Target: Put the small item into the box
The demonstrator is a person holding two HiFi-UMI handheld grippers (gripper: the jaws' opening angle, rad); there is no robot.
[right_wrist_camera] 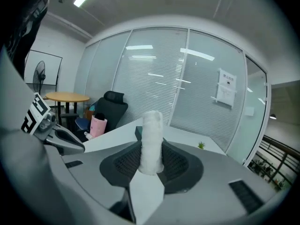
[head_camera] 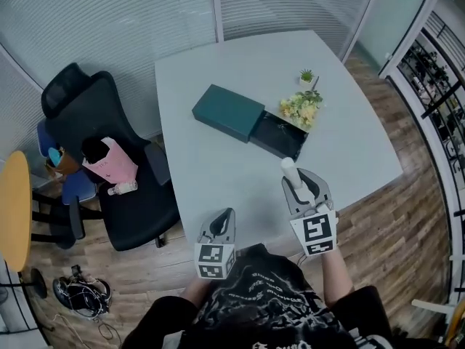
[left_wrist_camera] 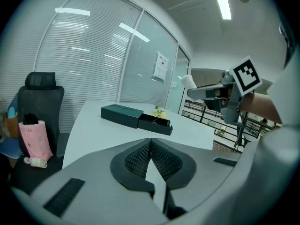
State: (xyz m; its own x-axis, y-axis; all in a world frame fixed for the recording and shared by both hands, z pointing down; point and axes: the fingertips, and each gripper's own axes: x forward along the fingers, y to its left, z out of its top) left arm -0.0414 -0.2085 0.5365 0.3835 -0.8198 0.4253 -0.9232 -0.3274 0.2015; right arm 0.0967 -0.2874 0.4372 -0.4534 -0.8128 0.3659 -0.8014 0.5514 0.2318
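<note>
A dark teal box (head_camera: 228, 112) lies on the white table (head_camera: 218, 173) with its black drawer (head_camera: 279, 134) pulled out toward the right; it also shows as the box (left_wrist_camera: 121, 113) in the left gripper view. My right gripper (head_camera: 292, 174) is shut on a small white cylinder (head_camera: 289, 169), which stands up between its pads as the white roll (right_wrist_camera: 152, 142) in the right gripper view. It hovers near the table's front edge, short of the drawer. My left gripper (head_camera: 222, 220) is shut with nothing in it, at the front edge, its jaws meeting (left_wrist_camera: 150, 142).
A yellow flower bunch (head_camera: 301, 107) and a tiny potted plant (head_camera: 307, 77) sit beside the drawer. A black office chair (head_camera: 109, 158) with a pink bag (head_camera: 109, 162) stands left of the table. A round yellow table (head_camera: 13, 209) is at far left.
</note>
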